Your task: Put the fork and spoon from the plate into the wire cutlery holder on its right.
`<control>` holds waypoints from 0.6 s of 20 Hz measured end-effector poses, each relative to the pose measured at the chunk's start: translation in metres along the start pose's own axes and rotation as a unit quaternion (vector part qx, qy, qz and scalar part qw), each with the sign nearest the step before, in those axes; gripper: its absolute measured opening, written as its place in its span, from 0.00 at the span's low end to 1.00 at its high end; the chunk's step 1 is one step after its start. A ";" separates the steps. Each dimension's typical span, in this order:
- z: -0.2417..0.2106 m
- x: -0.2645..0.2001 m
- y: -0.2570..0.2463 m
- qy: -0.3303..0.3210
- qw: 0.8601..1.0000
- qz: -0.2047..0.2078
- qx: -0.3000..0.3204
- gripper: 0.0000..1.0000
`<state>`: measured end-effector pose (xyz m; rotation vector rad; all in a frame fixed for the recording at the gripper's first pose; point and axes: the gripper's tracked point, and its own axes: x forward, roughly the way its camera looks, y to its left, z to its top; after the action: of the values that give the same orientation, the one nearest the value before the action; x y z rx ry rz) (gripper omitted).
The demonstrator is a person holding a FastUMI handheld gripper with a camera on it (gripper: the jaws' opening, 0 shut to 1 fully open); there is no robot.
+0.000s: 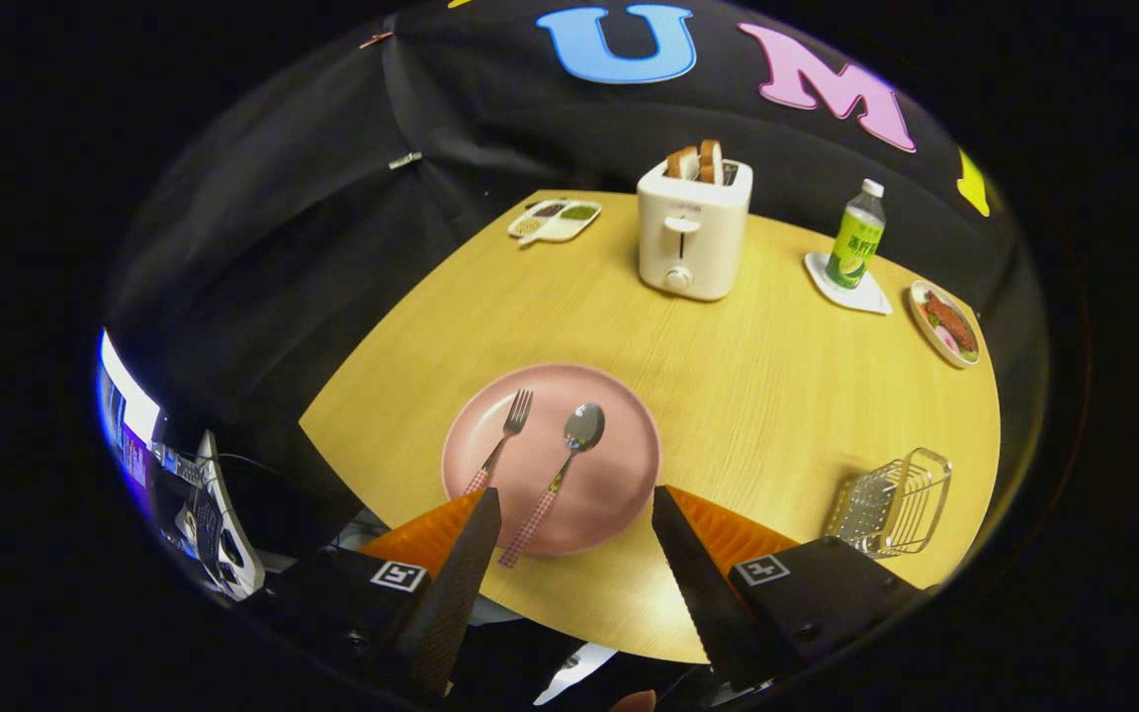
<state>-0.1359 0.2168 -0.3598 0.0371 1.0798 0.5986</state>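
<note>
Wooden table (747, 396), fork (500, 445) and spoon (562, 470) on pink plate (619, 465), gripper (574, 504) spread wide, empty, above plate's near edge.

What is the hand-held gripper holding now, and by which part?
Nothing. The hand-held gripper is open; the spoon lies on the pink plate between its fingers, touched by neither, and the fork lies beside it.

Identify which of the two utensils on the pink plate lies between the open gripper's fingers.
The spoon: its handle runs between the fingers of the gripper, while the fork lies beside the left finger.
</note>
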 end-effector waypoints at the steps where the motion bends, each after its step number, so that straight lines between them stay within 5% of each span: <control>1: -0.007 0.010 0.004 0.015 1.000 0.004 0.000 0.94; 10: -0.049 0.079 0.010 0.112 0.993 -0.022 0.019 0.80; 12: -0.054 0.086 0.010 0.130 0.991 -0.030 0.017 0.69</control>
<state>-0.1575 0.2522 -0.4529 -0.0450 1.3391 0.5392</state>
